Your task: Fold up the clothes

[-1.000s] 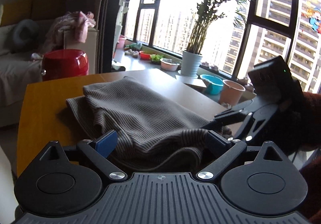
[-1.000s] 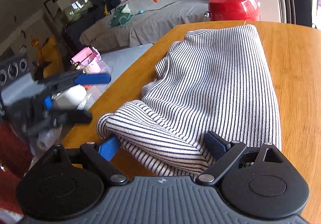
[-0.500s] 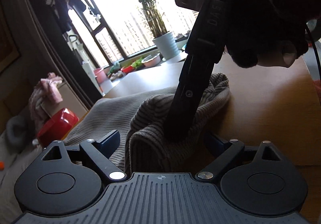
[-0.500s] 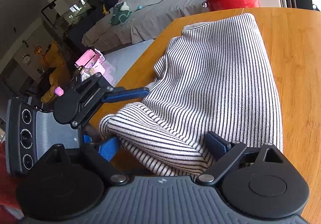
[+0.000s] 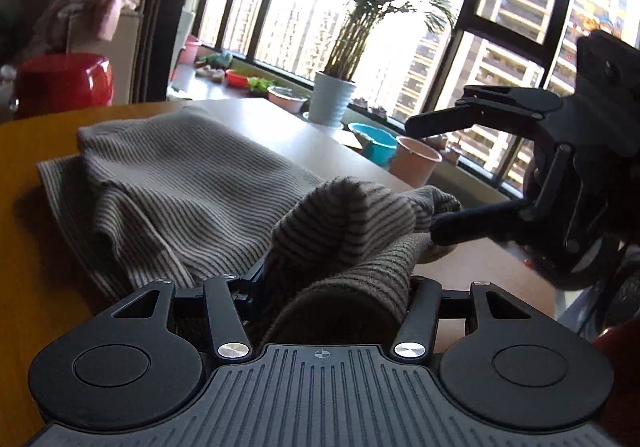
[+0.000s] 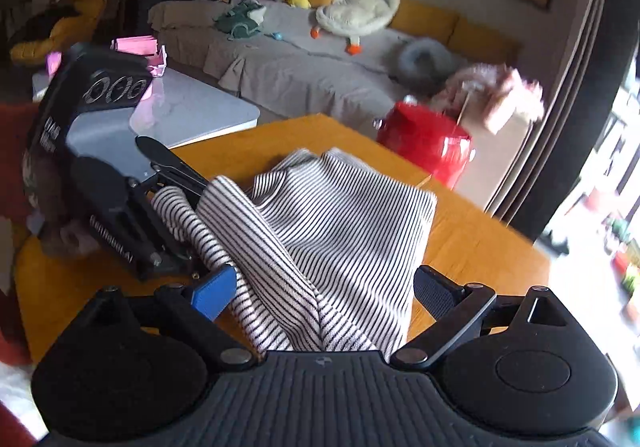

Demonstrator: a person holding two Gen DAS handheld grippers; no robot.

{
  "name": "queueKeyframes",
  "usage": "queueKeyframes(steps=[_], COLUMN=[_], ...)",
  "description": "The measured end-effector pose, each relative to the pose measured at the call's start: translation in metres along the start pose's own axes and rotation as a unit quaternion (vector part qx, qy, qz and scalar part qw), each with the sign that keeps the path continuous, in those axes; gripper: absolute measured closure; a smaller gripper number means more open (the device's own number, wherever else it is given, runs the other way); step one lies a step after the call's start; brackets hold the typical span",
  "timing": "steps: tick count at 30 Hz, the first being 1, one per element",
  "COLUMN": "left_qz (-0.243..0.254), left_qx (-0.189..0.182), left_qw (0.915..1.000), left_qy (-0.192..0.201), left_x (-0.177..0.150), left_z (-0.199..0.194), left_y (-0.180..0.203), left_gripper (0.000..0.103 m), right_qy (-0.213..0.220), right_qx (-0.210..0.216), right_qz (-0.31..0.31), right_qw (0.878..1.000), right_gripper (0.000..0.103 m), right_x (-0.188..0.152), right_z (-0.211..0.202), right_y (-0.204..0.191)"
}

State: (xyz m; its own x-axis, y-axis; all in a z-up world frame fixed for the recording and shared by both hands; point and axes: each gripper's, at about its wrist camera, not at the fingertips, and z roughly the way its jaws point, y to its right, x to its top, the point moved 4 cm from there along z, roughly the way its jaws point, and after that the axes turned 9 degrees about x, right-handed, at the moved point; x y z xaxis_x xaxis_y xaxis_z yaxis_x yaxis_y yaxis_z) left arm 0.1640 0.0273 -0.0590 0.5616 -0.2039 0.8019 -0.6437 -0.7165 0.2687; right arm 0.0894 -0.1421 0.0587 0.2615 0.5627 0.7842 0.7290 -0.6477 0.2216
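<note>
1. The wooden table (image 6: 480, 215) carried the striped garment (image 6: 340, 223), partly folded, its near end lifted.
2. The left gripper (image 5: 332, 279) was clenched on a bunched edge.
3. The right gripper (image 6: 320, 287) stood spread, cloth lying loose between its fingers.
4. Doing this well probably meant keeping both corners level and the edges aligned.

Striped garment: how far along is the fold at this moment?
Partly done: the striped garment lies doubled into a rough rectangle on the table. In hand: the left tool pinches a raised bunch at its near end; the right tool is open. Left: lay that end flat.
</note>
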Motion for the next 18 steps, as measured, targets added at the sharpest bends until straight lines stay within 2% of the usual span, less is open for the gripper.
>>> queueKeyframes(steps=[2,5,8,9,11,12,13,14,17,18], left_qz=[-0.024,-0.049,-0.057,-0.055,-0.055,-0.054,-0.054,-0.056,-0.042,-0.033], left_qx=[-0.011,-0.023,-0.027,-0.026,-0.024,-0.023,-0.022,-0.019,0.003,0.01], left_qw=[0.9996,0.9985,0.998,0.9981,0.9982,0.9983,0.9983,0.9983,0.9991,0.9994], left_qy=[-0.002,-0.006,-0.006,-0.006,-0.003,-0.002,-0.001,-0.001,-0.004,-0.003], left_x=[0.003,0.004,0.003,0.003,0.003,0.003,0.003,0.001,-0.004,-0.006], left_z=[0.001,0.004,0.004,0.004,0.002,0.001,0.001,-0.002,-0.014,-0.022], left_y=[-0.008,-0.017,-0.023,-0.024,-0.025,-0.026,-0.027,-0.025,-0.021,-0.018], left_gripper=[0.045,0.045,0.045,0.045,0.045,0.045,0.045,0.045,0.041,0.035], right_qy=[0.007,-0.025,-0.041,-0.043,-0.046,-0.048,-0.05,-0.052,-0.063,-0.067], right_qx=[-0.02,-0.041,-0.046,-0.039,-0.026,-0.019,-0.013,-0.006,0.011,0.015], right_qz=[-0.072,-0.149,-0.159,-0.165,-0.176,-0.182,-0.188,-0.194,-0.18,-0.17], right_qw=[0.997,0.988,0.985,0.985,0.983,0.982,0.981,0.98,0.982,0.983], right_gripper=[0.006,0.006,0.012,0.018,0.02,0.027,0.041,0.049,0.059,0.063], right_x=[-0.003,-0.015,-0.023,-0.022,-0.021,-0.02,-0.019,-0.018,-0.016,-0.015], right_z=[0.004,0.027,0.05,0.053,0.058,0.061,0.064,0.067,0.069,0.069], right_y=[-0.018,-0.035,-0.032,-0.034,-0.038,-0.04,-0.042,-0.044,-0.047,-0.047])
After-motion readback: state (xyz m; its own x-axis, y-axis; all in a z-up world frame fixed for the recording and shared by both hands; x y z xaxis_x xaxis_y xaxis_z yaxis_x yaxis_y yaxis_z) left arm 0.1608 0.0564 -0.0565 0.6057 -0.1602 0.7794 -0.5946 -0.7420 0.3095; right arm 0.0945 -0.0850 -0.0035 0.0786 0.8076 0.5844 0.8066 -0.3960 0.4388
